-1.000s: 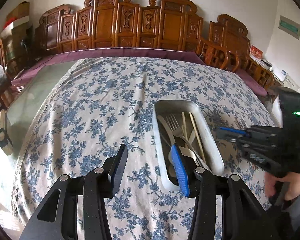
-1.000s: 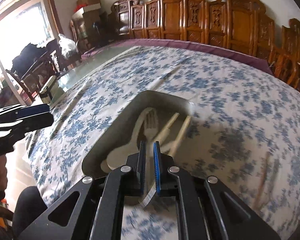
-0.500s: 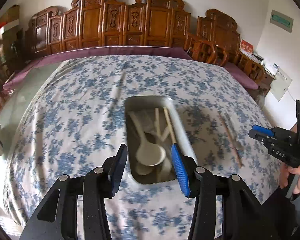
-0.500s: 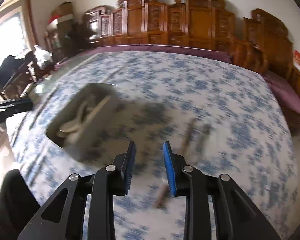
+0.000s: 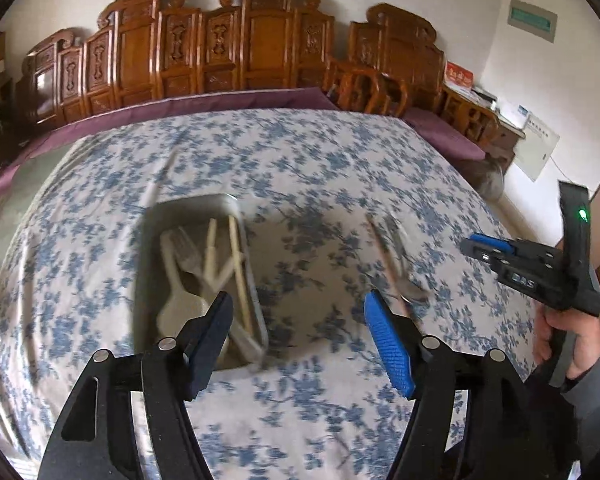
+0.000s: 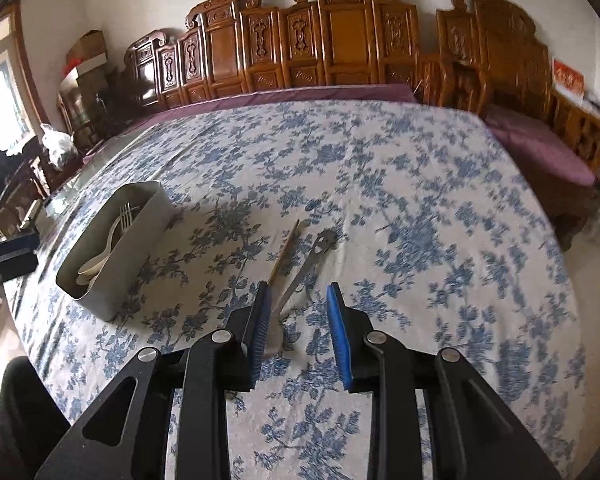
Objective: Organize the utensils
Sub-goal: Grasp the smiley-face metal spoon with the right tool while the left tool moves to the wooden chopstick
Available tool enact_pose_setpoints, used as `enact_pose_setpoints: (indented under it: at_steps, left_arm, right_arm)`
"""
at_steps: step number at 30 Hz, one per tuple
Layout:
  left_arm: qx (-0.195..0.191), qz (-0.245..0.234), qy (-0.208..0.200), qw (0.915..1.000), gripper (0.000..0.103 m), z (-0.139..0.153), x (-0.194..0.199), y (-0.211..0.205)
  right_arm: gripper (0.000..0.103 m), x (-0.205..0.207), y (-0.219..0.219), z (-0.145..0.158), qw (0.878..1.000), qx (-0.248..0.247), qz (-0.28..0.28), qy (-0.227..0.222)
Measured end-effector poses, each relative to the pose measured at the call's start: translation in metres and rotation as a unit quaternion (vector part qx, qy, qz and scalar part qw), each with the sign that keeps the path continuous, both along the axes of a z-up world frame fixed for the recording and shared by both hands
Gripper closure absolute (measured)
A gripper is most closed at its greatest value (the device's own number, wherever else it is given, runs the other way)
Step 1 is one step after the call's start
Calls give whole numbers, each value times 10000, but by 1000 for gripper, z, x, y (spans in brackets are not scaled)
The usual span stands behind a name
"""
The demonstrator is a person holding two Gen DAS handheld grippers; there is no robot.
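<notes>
A grey tray (image 5: 192,200) on the floral cloth holds a white spoon (image 5: 180,304), a fork (image 5: 188,248) and chopsticks (image 5: 236,264). My left gripper (image 5: 300,332) hovers by the tray's right wall, its jaws opening with nothing between them. To the right, a loose chopstick (image 5: 384,260) and a metal utensil (image 5: 404,268) lie on the cloth. My right gripper (image 6: 298,320) stands open just above the near ends of the chopstick (image 6: 284,256) and the metal utensil (image 6: 312,264). The tray (image 6: 128,264) is off to its left.
Carved wooden chairs (image 6: 300,48) line the table's far side, past a purple border (image 6: 300,96). A hand (image 5: 568,340) holds the right gripper (image 5: 512,256) at the table's right edge. The left gripper (image 6: 8,256) shows at the left edge of the right wrist view.
My left gripper swung right, off the tray, and its jaws widened. My right gripper left the tray, opened, and moved right over the loose chopstick and metal utensil.
</notes>
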State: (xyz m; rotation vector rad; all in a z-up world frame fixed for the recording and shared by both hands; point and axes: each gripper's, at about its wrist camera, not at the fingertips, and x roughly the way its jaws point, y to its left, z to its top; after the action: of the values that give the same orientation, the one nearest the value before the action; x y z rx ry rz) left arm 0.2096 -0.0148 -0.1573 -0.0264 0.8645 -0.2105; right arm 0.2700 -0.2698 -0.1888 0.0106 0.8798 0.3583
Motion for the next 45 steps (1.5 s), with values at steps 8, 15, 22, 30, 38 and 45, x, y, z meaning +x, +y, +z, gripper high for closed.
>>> enact_pose_setpoints:
  at_steps: [8, 15, 22, 30, 38, 45]
  left_arm:
    - [65, -167, 212, 9996, 38, -23, 4, -24]
    - [108, -213, 372, 9990, 38, -39, 5, -31]
    - [167, -246, 447, 9986, 38, -46, 5, -35]
    - [152, -333, 494, 9981, 38, -50, 11, -46]
    - [34, -568, 542, 9969, 38, -60, 22, -69]
    - [81, -834, 691, 9941, 39, -77, 42, -98]
  right_arm:
    - [72, 33, 25, -46, 9973, -301, -74, 663]
    - [72, 51, 49, -60, 9953, -514, 118, 811]
    - [74, 60, 51, -72, 9930, -750, 84, 907]
    - [93, 54, 37, -71, 9904, -1012, 77, 939]
    - [96, 41, 8, -70, 9892, -1067, 83, 1007]
    - [96, 35, -11, -72, 9900, -1154, -51, 813]
